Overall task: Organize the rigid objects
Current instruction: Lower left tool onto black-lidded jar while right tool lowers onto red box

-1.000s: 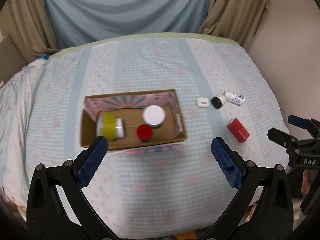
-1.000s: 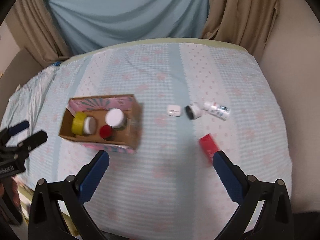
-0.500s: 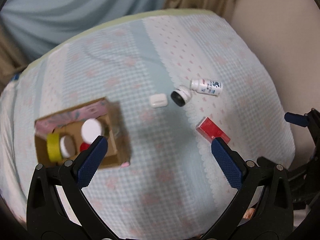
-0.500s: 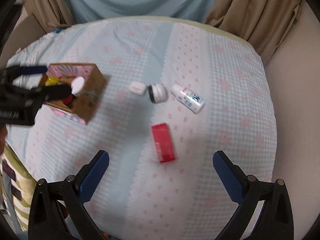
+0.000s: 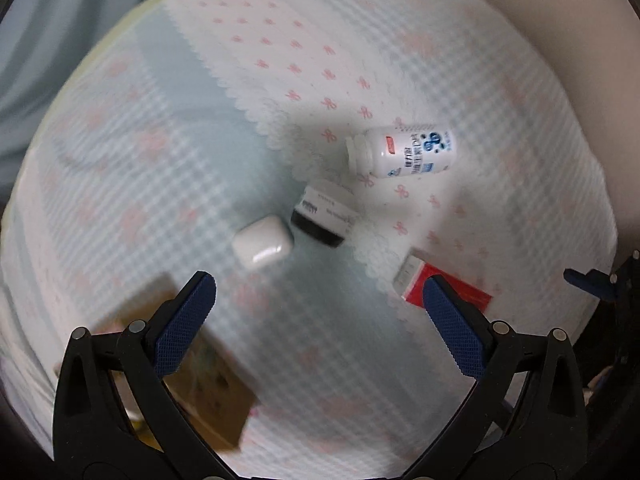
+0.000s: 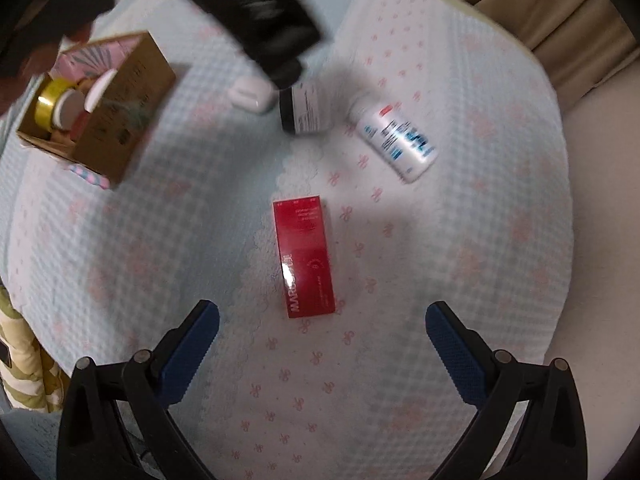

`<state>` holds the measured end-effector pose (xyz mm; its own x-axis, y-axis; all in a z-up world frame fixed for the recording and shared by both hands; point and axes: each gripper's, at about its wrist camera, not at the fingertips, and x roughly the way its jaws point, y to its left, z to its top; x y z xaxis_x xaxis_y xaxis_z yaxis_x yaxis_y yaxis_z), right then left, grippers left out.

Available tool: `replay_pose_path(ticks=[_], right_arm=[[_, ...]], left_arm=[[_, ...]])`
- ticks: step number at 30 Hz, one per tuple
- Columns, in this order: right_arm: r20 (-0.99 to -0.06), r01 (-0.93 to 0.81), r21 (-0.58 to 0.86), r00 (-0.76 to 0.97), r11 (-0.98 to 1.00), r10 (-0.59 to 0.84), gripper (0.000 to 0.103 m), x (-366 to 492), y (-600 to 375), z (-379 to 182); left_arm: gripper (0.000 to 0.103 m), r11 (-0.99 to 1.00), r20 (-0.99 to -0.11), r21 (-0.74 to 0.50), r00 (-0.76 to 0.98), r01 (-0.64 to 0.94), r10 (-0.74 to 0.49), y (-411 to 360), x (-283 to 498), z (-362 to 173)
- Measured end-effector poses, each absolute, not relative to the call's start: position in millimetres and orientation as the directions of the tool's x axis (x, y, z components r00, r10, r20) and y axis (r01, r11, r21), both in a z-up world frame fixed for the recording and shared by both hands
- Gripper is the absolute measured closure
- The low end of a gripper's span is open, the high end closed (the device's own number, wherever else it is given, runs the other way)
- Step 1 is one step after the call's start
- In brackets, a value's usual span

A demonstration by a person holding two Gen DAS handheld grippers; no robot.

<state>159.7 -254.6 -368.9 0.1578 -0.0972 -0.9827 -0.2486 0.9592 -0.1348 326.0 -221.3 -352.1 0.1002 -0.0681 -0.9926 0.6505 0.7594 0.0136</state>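
— Four loose things lie on the patterned cloth: a white case, a black-capped jar on its side, a white bottle on its side, and a red box lying flat.

— How do they sit against each other?

— Seen from the left wrist, the white case is just left of the jar, close enough that I cannot tell whether they touch. The bottle lies far-right of the jar, a small gap between them. The red box is near and to the right, apart from the others, partly behind a blue finger pad.

— And the tongs?

— Both are spread wide with nothing between the pads. The left gripper hangs above the white case and the jar. The right gripper hangs above the red box, whose near end lies between its fingertips in that view, higher in the picture.

— Where is the container?

— A cardboard box sits to the far left in the right wrist view, well apart from the red box. It holds a roll of yellow tape and some white-lidded jars; the rest inside is blurred.
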Motion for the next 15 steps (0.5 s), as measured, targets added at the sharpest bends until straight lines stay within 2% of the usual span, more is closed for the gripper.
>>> replay_pose_path(ticks=[2, 3, 6, 10, 12, 15], right_arm=[[-0.986, -0.238, -0.139, 0.118, 0.961, -0.113, 0.003, 170, -252, -387], [-0.988, -0.235, -0.133, 0.103, 0.963, -0.111, 0.008, 174, -250, -395], [-0.993, -0.229, -0.113, 0.045, 0.967, -0.105, 0.015, 186, -245, -422], [-0.993, -0.215, -0.113, -0.013, 0.970, -0.119, 0.021, 197, -243, -453], [-0.990, -0.213, -0.129, -0.033, 0.968, -0.139, 0.026, 200, -243, -464], [-0.985, -0.223, -0.156, -0.041, 0.962, -0.169, 0.027, 203, -241, -473]], left_arm=[[0.000, 0.729, -0.996, 0.022, 0.081, 0.685, -0.046, -233, 336, -369], [0.000, 0.710, -0.997, 0.030, 0.074, 0.704, -0.032, -238, 340, -377], [0.002, 0.660, -0.999, 0.044, 0.049, 0.750, 0.010, -250, 353, -405], [0.012, 0.624, -0.999, 0.038, 0.009, 0.781, 0.050, -259, 367, -436], [0.014, 0.619, -0.998, 0.024, -0.015, 0.785, 0.059, -260, 372, -447], [0.014, 0.604, -0.998, 0.009, -0.034, 0.797, 0.060, -263, 375, -459]])
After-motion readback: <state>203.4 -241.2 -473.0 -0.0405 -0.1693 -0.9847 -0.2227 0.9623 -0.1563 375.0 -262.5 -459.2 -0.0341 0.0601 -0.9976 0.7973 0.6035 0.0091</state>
